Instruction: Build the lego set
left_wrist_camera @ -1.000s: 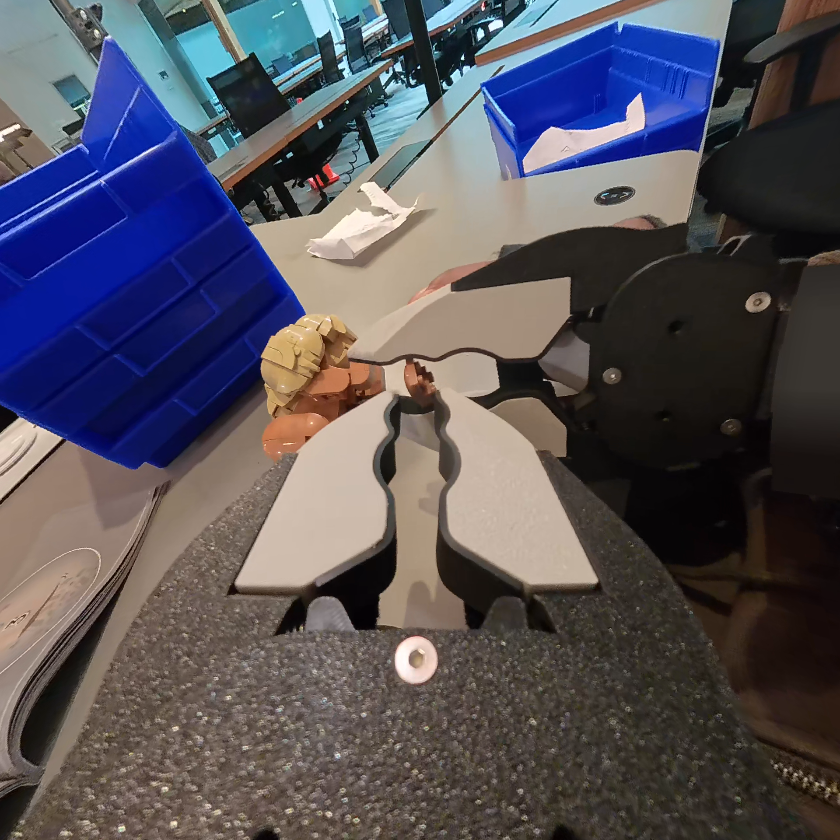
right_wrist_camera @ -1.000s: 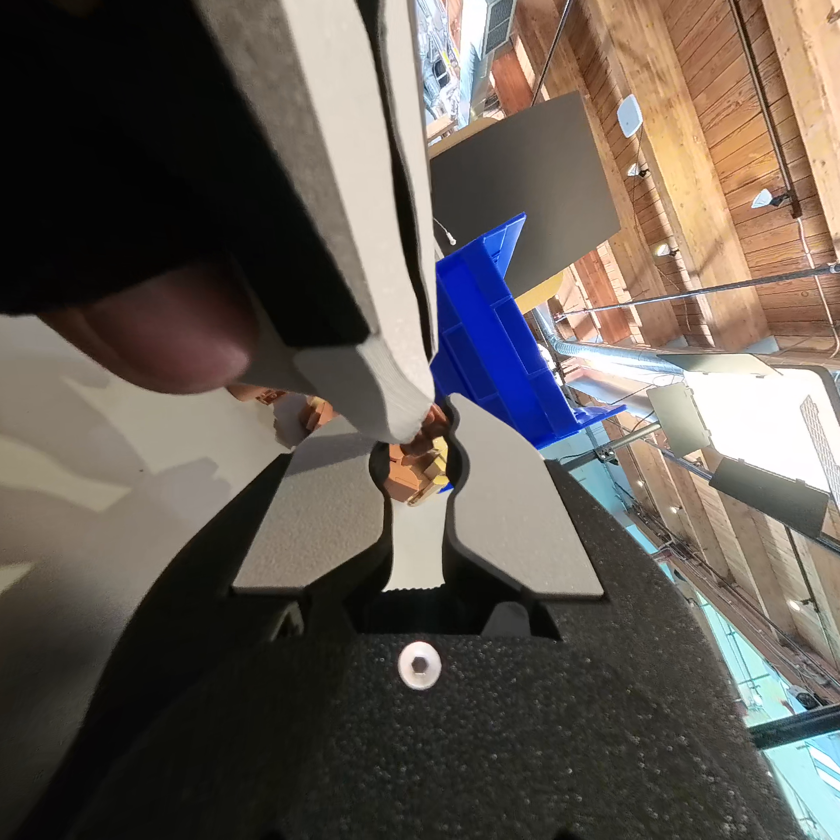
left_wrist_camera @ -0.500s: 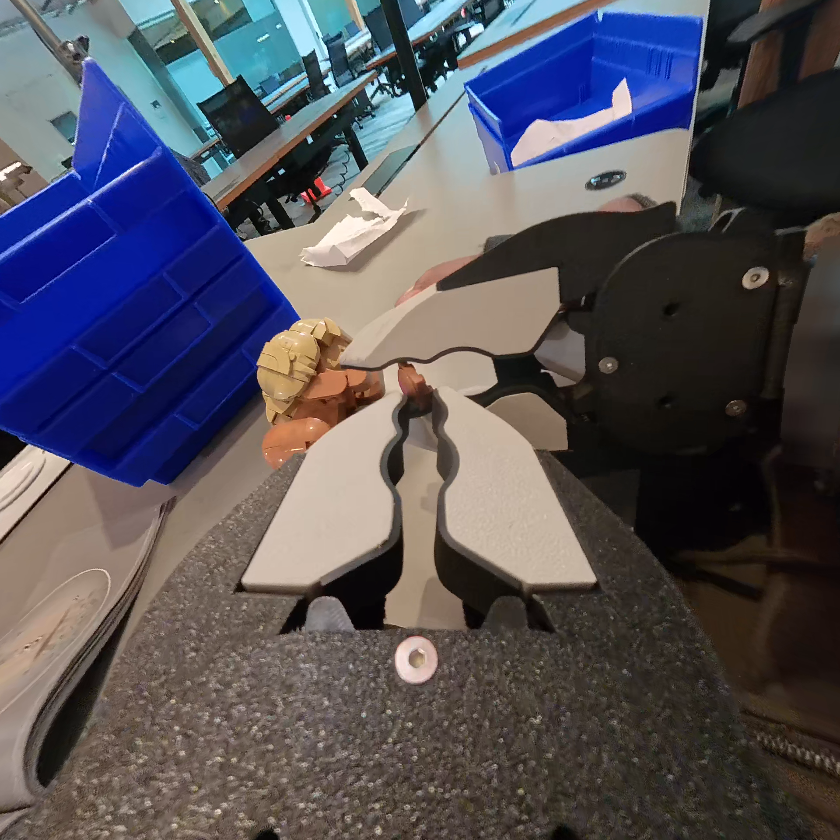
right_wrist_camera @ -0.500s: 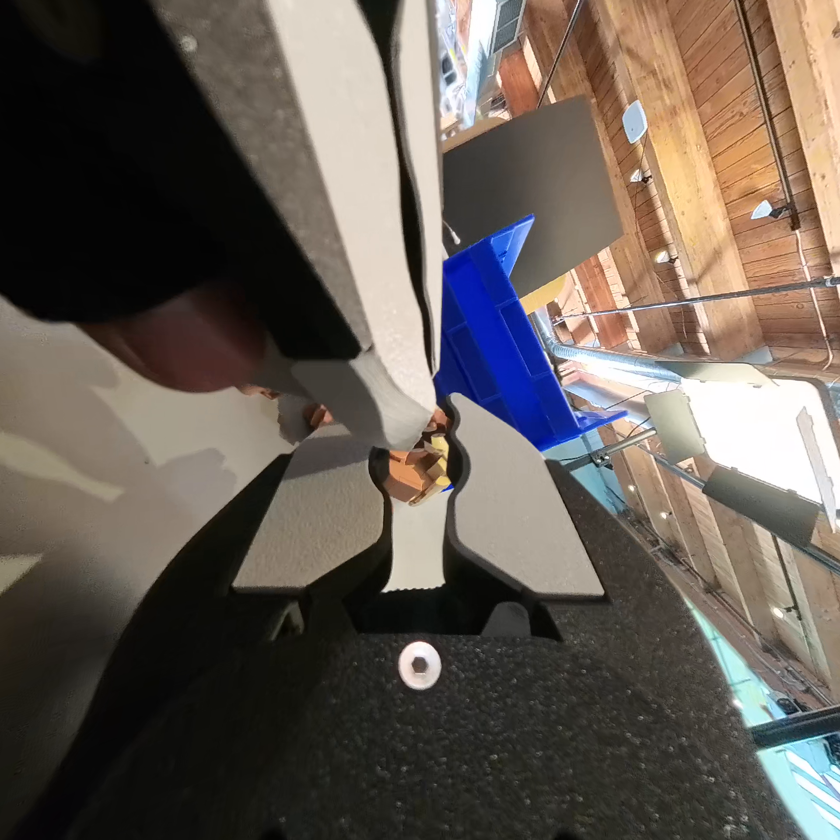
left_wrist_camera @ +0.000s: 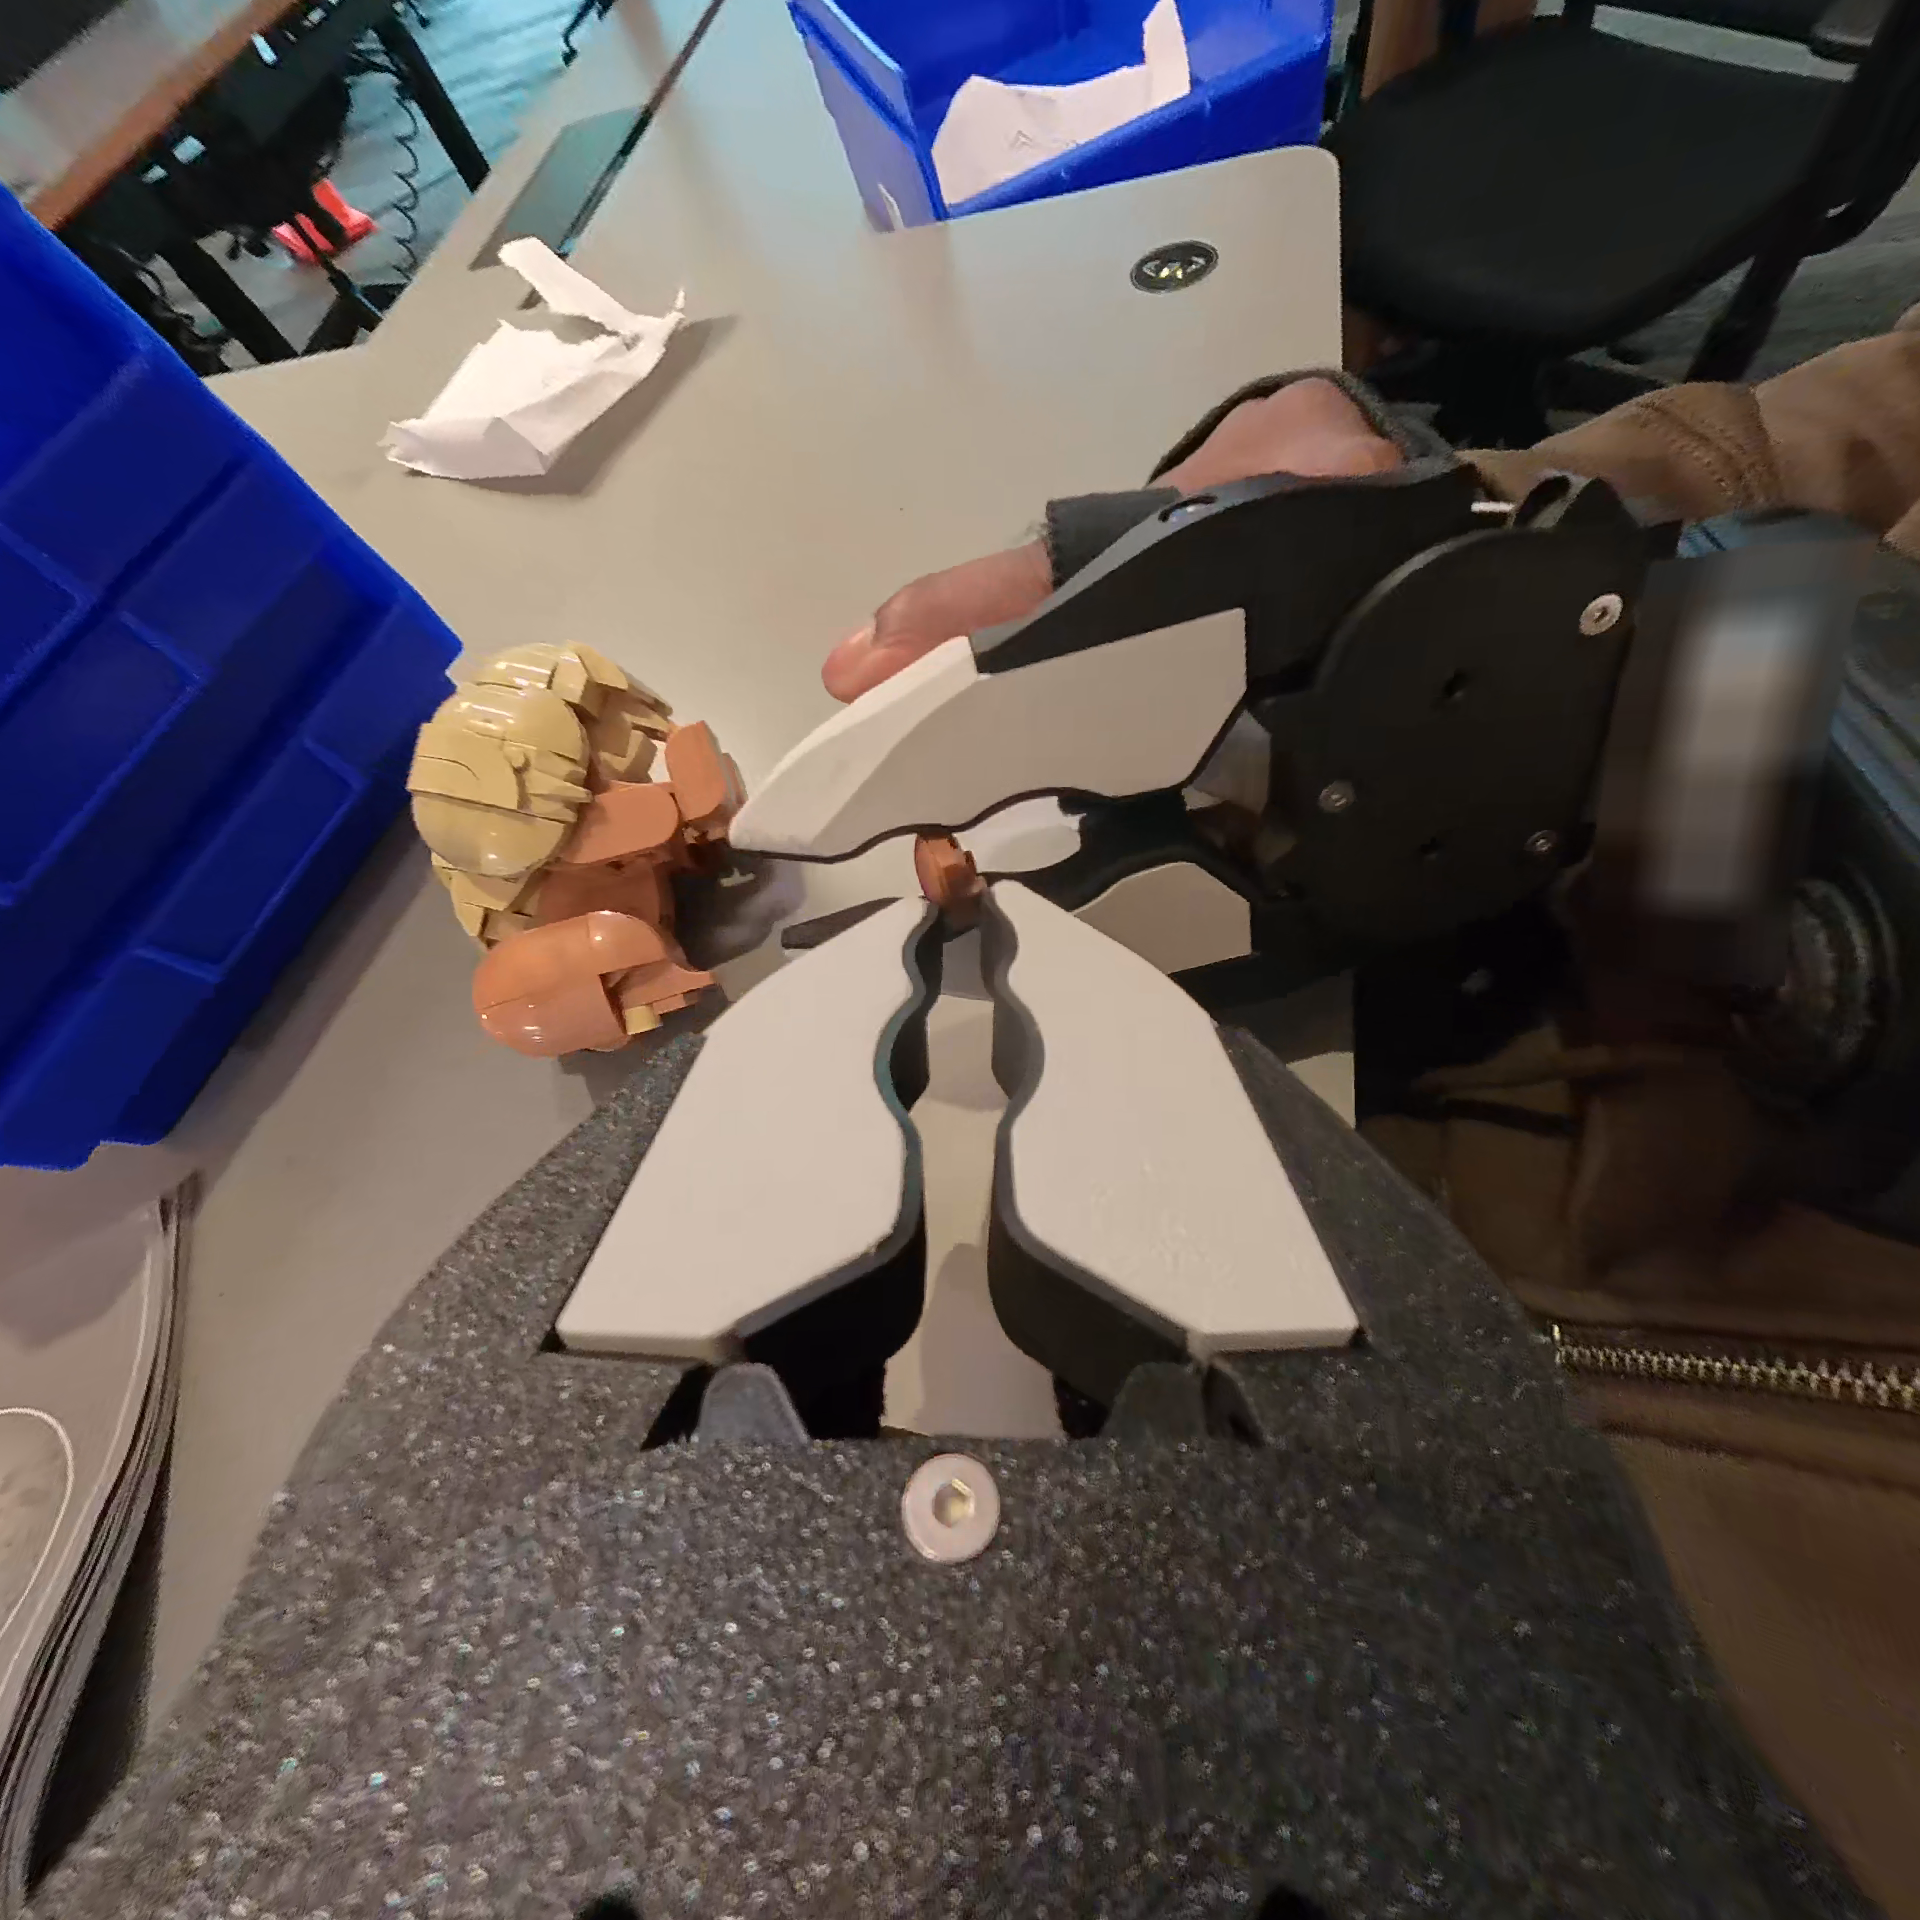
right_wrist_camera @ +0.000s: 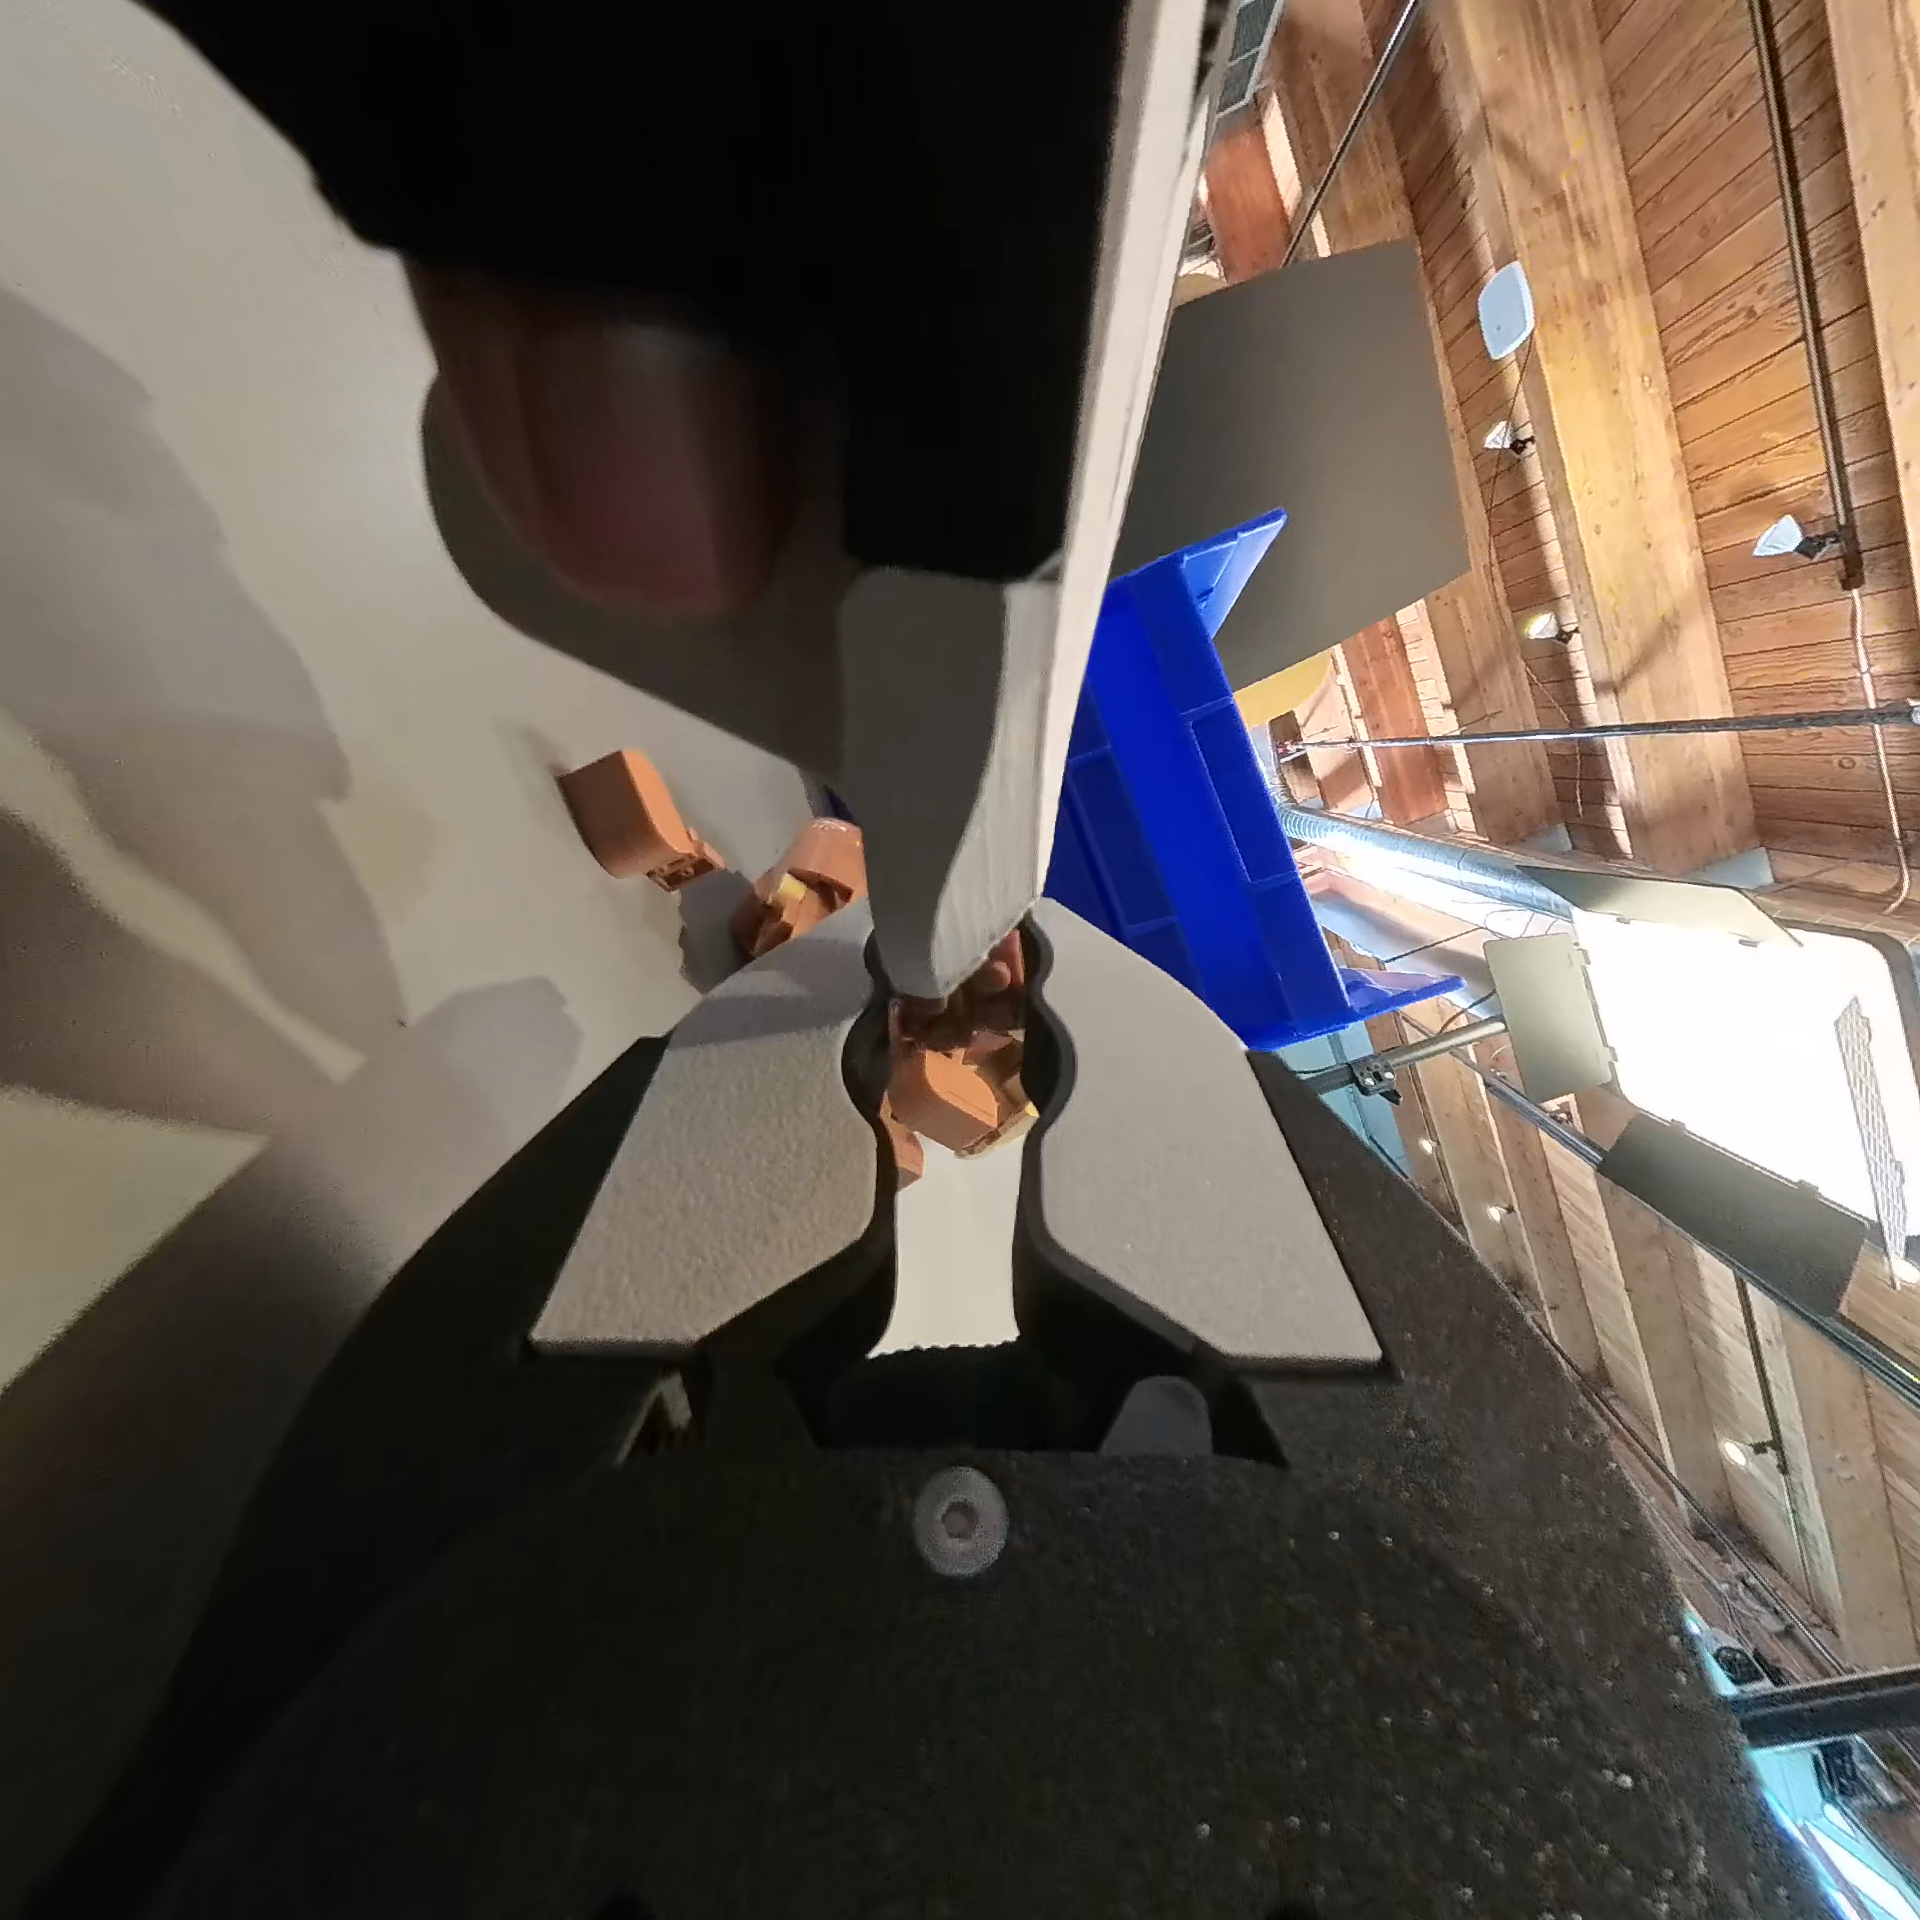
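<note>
Lego figure (left_wrist_camera: 566,847), built of tan and reddish-brown bricks, is seen lying on a grey table (left_wrist_camera: 831,436) just beside a big blue bin (left_wrist_camera: 156,727). In the left wrist view, the left gripper (left_wrist_camera: 951,902) is shown with its grey fingers (left_wrist_camera: 790,1122) drawn nearly together at the tips, where a small brown lego piece (left_wrist_camera: 943,868) is pinched. The right gripper (left_wrist_camera: 743,836) is seen from the side, reaching in from the right, its tips closed to a thin line and touching the figure's brown part; a person's hand (left_wrist_camera: 1143,540) in a fingerless glove is wrapped around it. In the right wrist view, the right gripper (right_wrist_camera: 961,1003) is shown clamped on brown bricks of the figure, which sit between its fingers (right_wrist_camera: 1153,1164), while one grey finger of the left gripper (right_wrist_camera: 966,831) is pressed in from above at the same spot. Two loose brown bricks (right_wrist_camera: 634,816) are seen on the table near the tips. Crumpled white paper (left_wrist_camera: 540,374) is seen farther back on the table, a second blue bin (left_wrist_camera: 1049,94) holding more paper behind it, and a booklet (left_wrist_camera: 73,1455) at the left edge.
</note>
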